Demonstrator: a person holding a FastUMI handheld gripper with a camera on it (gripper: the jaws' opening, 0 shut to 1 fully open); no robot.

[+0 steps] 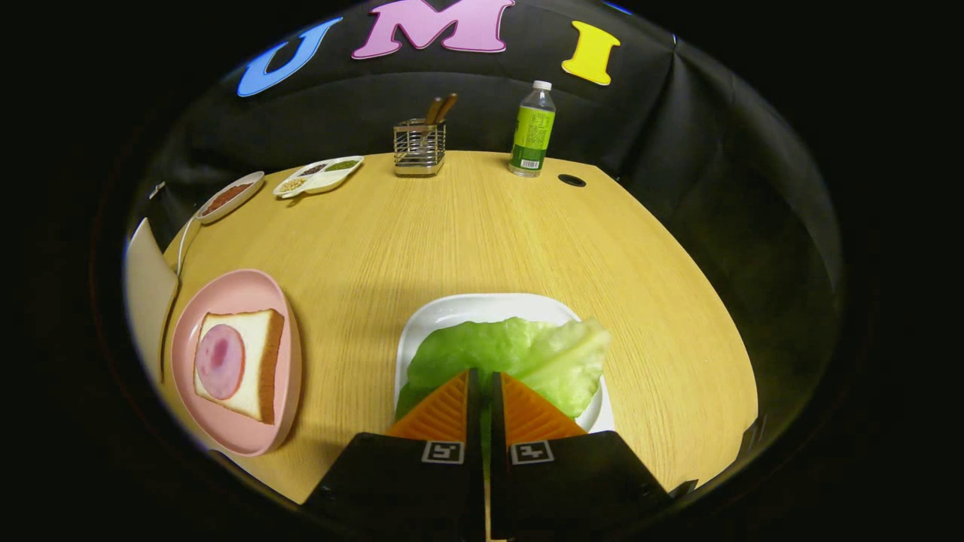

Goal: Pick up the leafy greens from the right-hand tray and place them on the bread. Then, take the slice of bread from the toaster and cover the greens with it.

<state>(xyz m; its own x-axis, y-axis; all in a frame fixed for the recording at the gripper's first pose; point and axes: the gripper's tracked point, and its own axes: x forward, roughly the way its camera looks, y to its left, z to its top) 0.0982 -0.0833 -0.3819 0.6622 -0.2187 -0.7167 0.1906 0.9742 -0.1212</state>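
A pale green lettuce leaf [527, 350] lies on a white tray [482, 305] just ahead of me. My gripper [482, 374] sits over the leaf's near edge. Its fingers are closed to a narrow slit, and green leaf shows pinched in that slit. To the left of the tray, a pink plate [226, 290] holds a slice of bread [256, 331] topped with a round slice of ham [220, 361]. A white appliance [147, 278], cut off at the far left beyond the plate, has a cable running back from it; no bread in it is visible.
At the back of the wooden table [467, 233] stand a wire utensil holder [419, 147] and a green-labelled bottle [532, 129]. Two shallow dishes of seasonings [318, 175] [230, 197] lie at the back left. A cable hole [571, 181] sits near the bottle.
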